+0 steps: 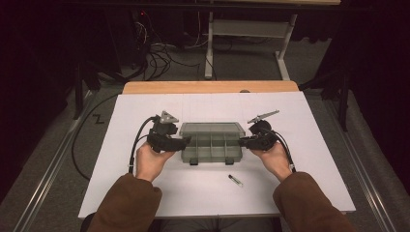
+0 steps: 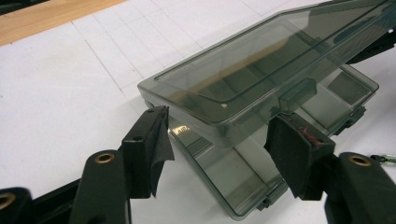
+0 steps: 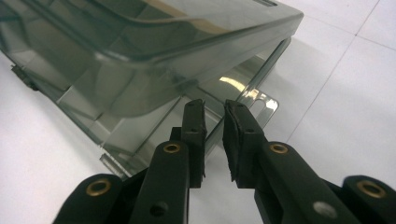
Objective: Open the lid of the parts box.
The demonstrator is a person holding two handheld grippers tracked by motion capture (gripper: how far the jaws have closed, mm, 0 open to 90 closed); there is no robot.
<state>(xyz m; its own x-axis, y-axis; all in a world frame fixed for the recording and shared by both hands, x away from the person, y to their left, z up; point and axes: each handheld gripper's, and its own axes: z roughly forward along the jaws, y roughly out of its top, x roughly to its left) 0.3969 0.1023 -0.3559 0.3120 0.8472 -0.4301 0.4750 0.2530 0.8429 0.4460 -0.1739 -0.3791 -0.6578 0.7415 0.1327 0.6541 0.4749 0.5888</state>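
Organizer box [image 1: 211, 147]: smoky see-through plastic case with divided compartments, on the white table sheet [image 1: 145, 193] between the two grippers, its lid [image 2: 261, 70] raised part-way above the tray
Left gripper [image 1: 186, 141]: at the box's left end; in the left gripper view its jaws stand wide, one pad [image 2: 156, 135] against the lid's near corner and the other [image 2: 294, 149] against the lid's front edge just below a latch tab, so it grips the lid across that corner
Left hand [image 1: 152, 159]: wrapped round the gripper body, brown sleeve behind it
Right gripper [image 1: 244, 141]: at the box's right end; in the right gripper view the jaws are slightly parted (a narrow gap, with nothing clamped), tips just short of the tray's end wall, below the overhanging lid
Right hand [image 1: 273, 157]: cupped under its gripper
Small dark tube [image 1: 235, 180]: lies on the sheet nearer the person than the right gripper, apart from the box
Beyond the grippers: bare wooden table edge [image 1: 208, 87], then floor with cables
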